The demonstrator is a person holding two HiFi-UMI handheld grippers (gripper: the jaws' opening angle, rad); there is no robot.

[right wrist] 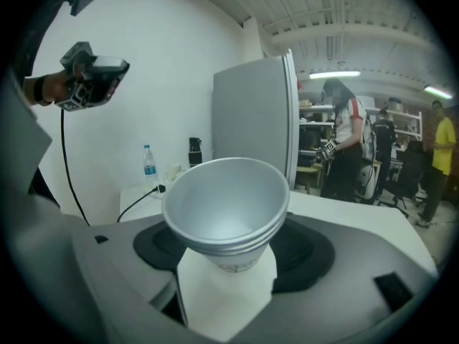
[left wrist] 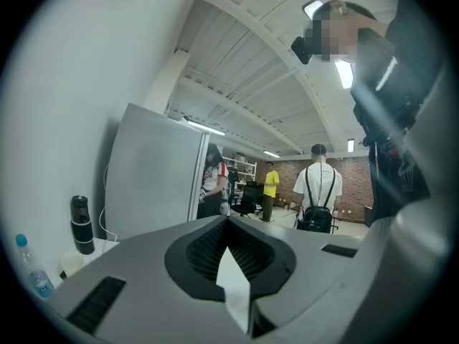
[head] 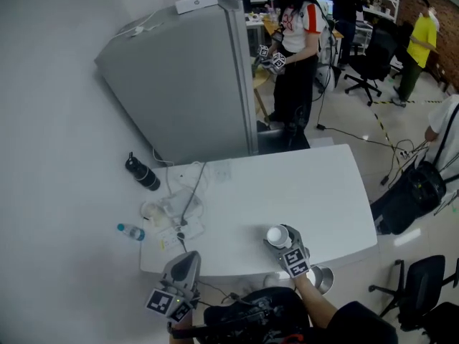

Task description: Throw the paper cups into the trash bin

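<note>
Holding a nested stack of paper cups (right wrist: 226, 205), the right tool (head: 281, 239) is clamped round the bottom of the stack, just above the near edge of the white surface (head: 287, 185). Meanwhile the left tool (head: 187, 259) is pinched closed on nothing, off the near left corner. So the pickup looks done, but the drop isn't. That round metal thing near right, just past the edge, is probably the bin (head: 323, 280), and the cups aren't over it. The clutter (head: 168, 213) at the left end might hide another cup, can't tell.

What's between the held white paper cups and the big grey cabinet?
Head view: just bare white tabletop between the white paper cups and the tall grey cabinet.
</note>
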